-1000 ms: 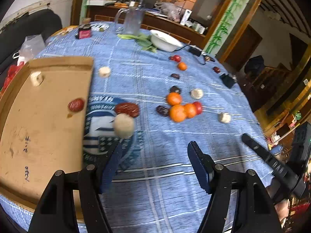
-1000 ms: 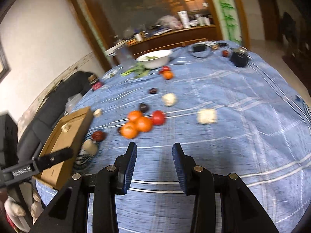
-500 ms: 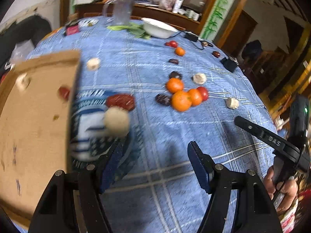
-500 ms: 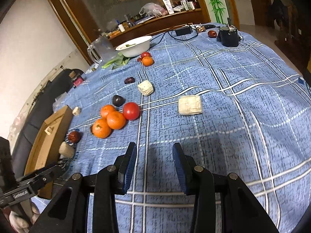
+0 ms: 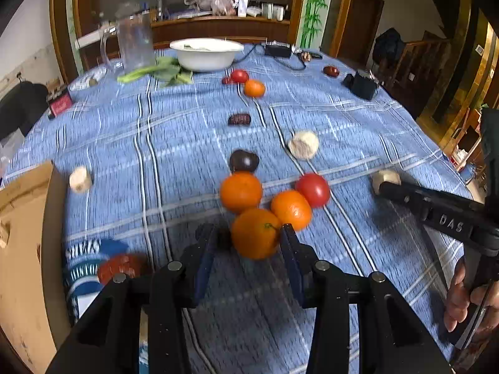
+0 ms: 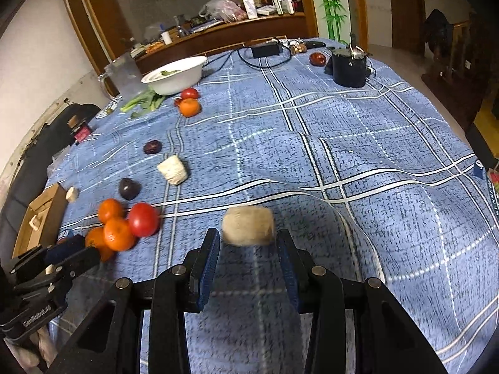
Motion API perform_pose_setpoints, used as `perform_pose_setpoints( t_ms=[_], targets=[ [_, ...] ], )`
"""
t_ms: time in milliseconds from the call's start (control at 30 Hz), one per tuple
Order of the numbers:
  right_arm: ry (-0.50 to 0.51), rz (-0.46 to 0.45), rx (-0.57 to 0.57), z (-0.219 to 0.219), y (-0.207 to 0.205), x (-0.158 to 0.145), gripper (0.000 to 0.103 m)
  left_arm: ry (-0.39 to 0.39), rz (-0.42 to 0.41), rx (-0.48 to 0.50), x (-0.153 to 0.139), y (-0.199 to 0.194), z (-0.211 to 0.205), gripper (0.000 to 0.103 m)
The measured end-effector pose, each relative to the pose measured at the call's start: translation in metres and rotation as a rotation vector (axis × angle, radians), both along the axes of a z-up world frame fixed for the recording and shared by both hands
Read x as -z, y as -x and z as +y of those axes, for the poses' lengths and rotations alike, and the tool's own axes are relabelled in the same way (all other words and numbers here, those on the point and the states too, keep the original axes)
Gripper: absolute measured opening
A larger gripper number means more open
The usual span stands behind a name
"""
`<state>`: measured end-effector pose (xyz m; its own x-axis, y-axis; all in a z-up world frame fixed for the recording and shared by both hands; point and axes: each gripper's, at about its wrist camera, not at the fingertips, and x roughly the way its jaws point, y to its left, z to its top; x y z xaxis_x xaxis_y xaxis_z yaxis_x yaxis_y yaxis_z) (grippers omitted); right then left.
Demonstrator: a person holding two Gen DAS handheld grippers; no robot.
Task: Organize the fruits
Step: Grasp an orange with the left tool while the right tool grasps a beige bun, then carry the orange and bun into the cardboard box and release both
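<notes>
A round table under a blue checked cloth (image 5: 312, 118) fills both my views, with a dining room behind. My left gripper (image 5: 248, 243) is closing around the nearest orange (image 5: 254, 233); its right pad looks to be on the peel, but there is a gap at the left one. The orange sits at the near edge of a cluster with two more oranges and a tomato (image 5: 313, 188). It should be firm and slightly slick, so I would take it across its widest part. My right gripper (image 6: 248, 246) stands narrowly spread on either side of a pale cork-like chunk (image 6: 248, 226), though motion blur hides any contact. A second ago the left jaws were wide over a different patch beside the cardboard box (image 5: 25, 249), and the right gripper had nothing between its pads.
</notes>
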<state>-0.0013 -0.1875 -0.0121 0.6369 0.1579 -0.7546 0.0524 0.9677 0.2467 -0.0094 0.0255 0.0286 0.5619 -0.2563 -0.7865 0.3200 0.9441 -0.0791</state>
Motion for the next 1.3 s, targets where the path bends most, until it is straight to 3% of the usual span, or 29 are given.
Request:
perform_pose_setpoints(
  t_ms=[200, 333, 433, 500, 733, 900, 967, 1067, 1300],
  targets=[
    [0.054, -0.009, -0.004, 0.009, -0.009, 0.001, 0.040, -0.032, -0.029, 0.041, 0.001, -0.001, -0.008, 0.040],
    [0.094, -0.016, -0.008, 0.014, -0.012, 0.002, 0.040, -0.011, -0.026, 0.046, 0.002, -0.004, -0.005, 0.041],
    [0.094, -0.020, -0.006, 0.013, -0.012, 0.001, 0.039, -0.013, -0.017, 0.059, 0.001, -0.005, -0.005, 0.041],
    [0.090, -0.023, -0.012, 0.012, -0.009, 0.001, 0.034, -0.022, -0.015, 0.088, 0.000, -0.001, -0.008, 0.031],
    [0.058, -0.040, -0.017, 0.012, -0.001, 0.003, 0.034, -0.023, -0.010, 0.091, 0.002, 0.001, -0.006, 0.032],
    [0.030, -0.045, -0.015, 0.009, 0.000, 0.003, 0.034, -0.169, -0.034, 0.104, 0.018, 0.001, -0.023, 0.039],
    [0.026, -0.048, -0.015, 0.009, 0.001, 0.003, 0.034, -0.149, -0.049, 0.086, 0.016, 0.002, -0.017, 0.032],
    [0.014, -0.051, -0.015, 0.008, 0.004, 0.002, 0.034, -0.027, -0.021, 0.056, 0.007, 0.002, 0.000, 0.031],
    [-0.006, -0.094, -0.030, 0.015, 0.027, -0.015, 0.034, 0.075, -0.081, 0.018, -0.026, 0.036, 0.023, 0.032]
  ],
)
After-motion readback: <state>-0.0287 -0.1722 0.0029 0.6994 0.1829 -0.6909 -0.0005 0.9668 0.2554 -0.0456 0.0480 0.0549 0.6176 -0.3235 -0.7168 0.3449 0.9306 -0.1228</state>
